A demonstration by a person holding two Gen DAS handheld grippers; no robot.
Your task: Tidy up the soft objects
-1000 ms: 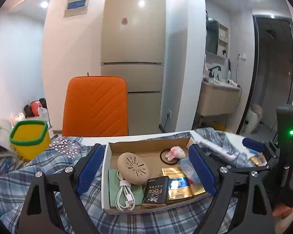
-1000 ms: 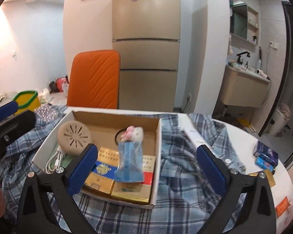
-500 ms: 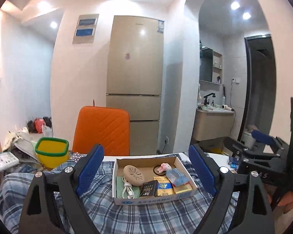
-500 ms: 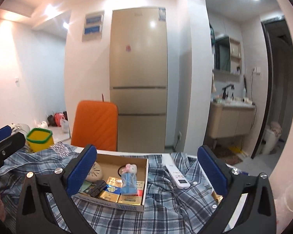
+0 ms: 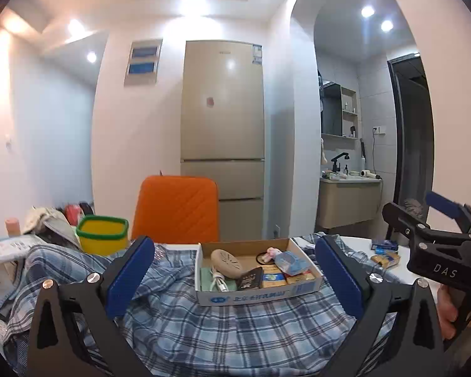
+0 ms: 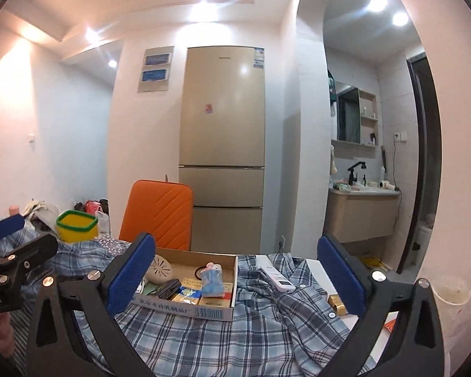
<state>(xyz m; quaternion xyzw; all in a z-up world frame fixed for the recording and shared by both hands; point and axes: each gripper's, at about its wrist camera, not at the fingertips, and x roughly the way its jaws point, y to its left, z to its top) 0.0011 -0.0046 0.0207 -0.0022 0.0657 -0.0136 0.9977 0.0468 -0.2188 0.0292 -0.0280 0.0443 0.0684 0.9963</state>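
Observation:
A blue plaid shirt [image 5: 229,323] lies spread over the table and also shows in the right wrist view [image 6: 267,323]. A shallow cardboard box [image 5: 254,292] sits on it, holding small packets, a round tan case, a cable and a small pink plush toy [image 5: 271,252]. The box also shows in the right wrist view [image 6: 185,309]. My left gripper [image 5: 232,275] is open and empty, held back from the box. My right gripper [image 6: 234,276] is open and empty, also held back above the shirt.
A white remote [image 6: 276,276] lies on the shirt right of the box. A yellow bin with a green rim [image 5: 102,234] stands at the left. An orange chair [image 5: 177,209] and a fridge [image 5: 223,138] are behind the table. Small packets [image 5: 384,256] lie at the table's right.
Both grippers have pulled back and up from the box, which now looks smaller and farther. Both stay open and empty.

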